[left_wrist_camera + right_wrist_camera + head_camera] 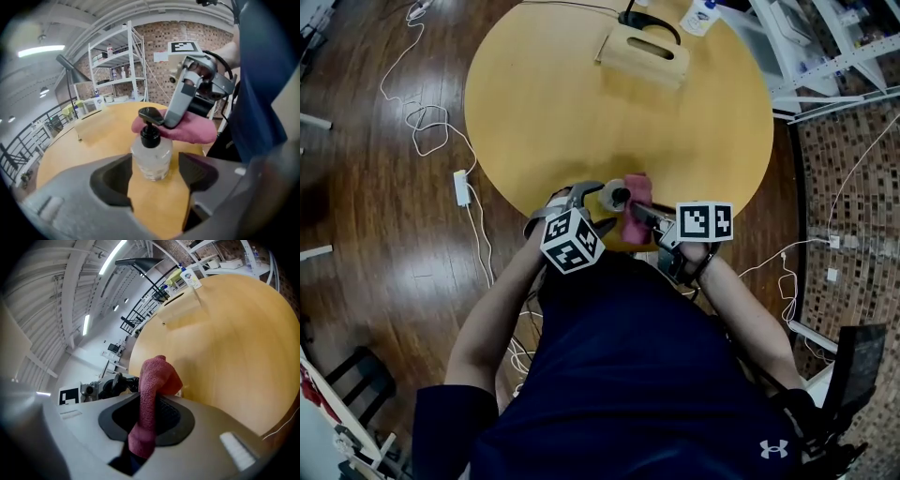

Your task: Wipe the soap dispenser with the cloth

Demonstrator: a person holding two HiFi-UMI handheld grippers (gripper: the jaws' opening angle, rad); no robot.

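A clear soap dispenser (151,159) with a black pump (150,131) stands near the front edge of the round wooden table (544,112). My left gripper (155,165) is open, its jaws on either side of the bottle, with a gap showing on the right side. My right gripper (150,411) is shut on a pink cloth (153,385). In the left gripper view the cloth (190,130) lies against the pump head from behind. From the head view, the dispenser (614,195) and cloth (636,202) sit between my left gripper (591,194) and right gripper (641,214).
A wooden box (643,53) with a slot handle sits at the table's far side, by a black cable and a white bottle (699,17). White cables and a power strip (461,187) lie on the floor to the left. Metal shelving (825,47) stands to the right.
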